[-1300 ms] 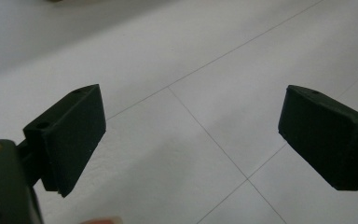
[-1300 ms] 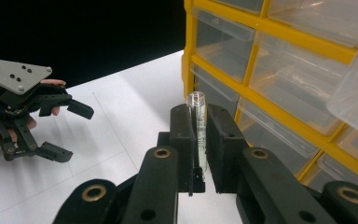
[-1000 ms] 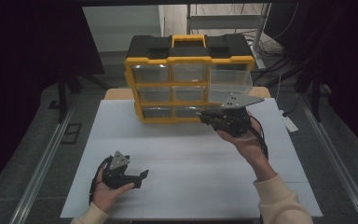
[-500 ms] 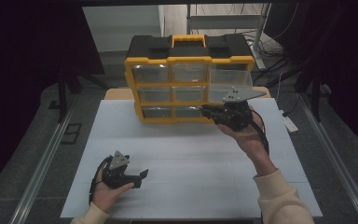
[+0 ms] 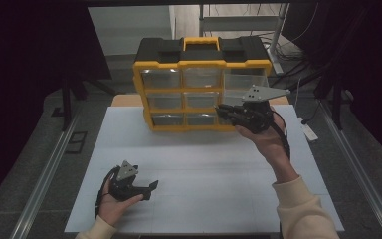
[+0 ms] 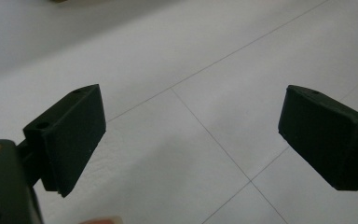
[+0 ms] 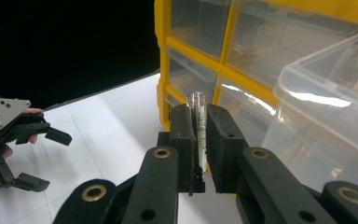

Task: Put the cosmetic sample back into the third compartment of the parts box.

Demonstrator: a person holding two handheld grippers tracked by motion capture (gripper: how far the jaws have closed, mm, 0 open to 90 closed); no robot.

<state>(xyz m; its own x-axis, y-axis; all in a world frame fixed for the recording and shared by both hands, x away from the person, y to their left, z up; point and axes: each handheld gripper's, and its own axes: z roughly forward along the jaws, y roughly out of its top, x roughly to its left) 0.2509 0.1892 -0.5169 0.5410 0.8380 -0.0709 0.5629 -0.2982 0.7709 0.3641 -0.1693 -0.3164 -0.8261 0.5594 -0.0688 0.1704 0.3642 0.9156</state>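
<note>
Right of centre in the high view, the right gripper (image 5: 229, 113) is raised beside the yellow drawer cabinet (image 5: 201, 89), next to the open drawer (image 7: 326, 116) pulled out of the cabinet's right column. Its own view shows it clenched on a small clear tube (image 7: 197, 123), pinched upright between the pads with its rounded end poking above them; I judge this keeps the tube steady and ready to go into that drawer. At the lower left, the left gripper (image 5: 146, 189) rests released, with nothing between its pads, low on the white table (image 5: 219, 169), seemingly parked out of the way.
</note>
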